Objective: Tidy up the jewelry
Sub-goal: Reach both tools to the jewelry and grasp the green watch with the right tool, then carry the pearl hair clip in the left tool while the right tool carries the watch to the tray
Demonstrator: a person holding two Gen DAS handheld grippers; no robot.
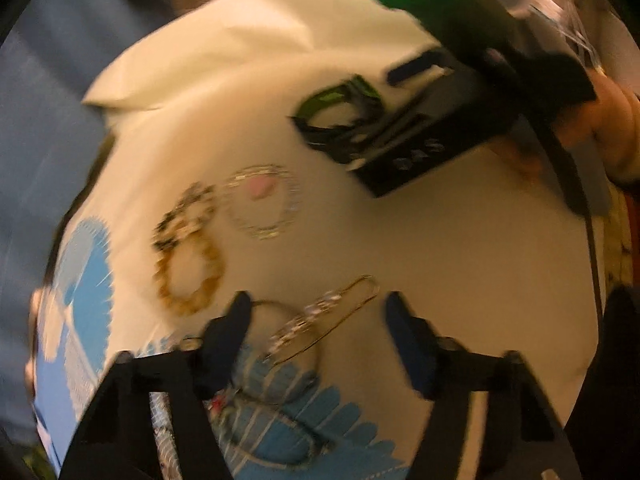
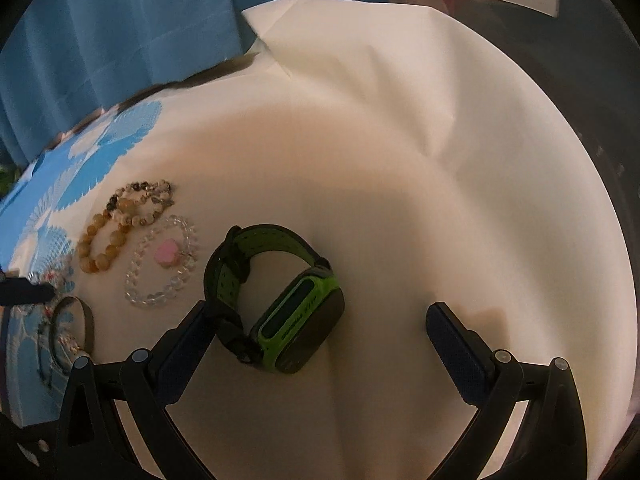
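So the whole table is covered by a big white sheet (image 2: 400, 168) with creases running across it, and along its left edge there's a blue flower print (image 2: 116, 136). Behind it hangs a blue curtain (image 2: 120, 20).

Right tongs (image 2: 320, 332) are spread wide open with nothing between the pads, hovering low over the sheet. The green and black watch (image 2: 280, 300) sits right between the two fingers – strap looped and standing up, face tilted toward the camera, the strap's buckle end just beside or touching the left finger, can't tell which.

Left tongs (image 1: 318, 340) are wide open too, gripping nothing. From that wrist view, a gold hoop with clear stones (image 1: 328, 316) lies on the sheet between the fingers, partly over the blue print, though it's pretty blurred there.

The rest of the jewelry is bunched just left of the watch: a clear bead bracelet (image 2: 162, 264) with a pink heart charm (image 2: 168, 258) inside its ring, an amber bead bracelet (image 2: 102, 240) touching it, and a mixed grey and white bead bracelet (image 2: 146, 196) overlapping the amber one's top. A dark thin bangle (image 2: 80, 320) lies further left, on the blue print.
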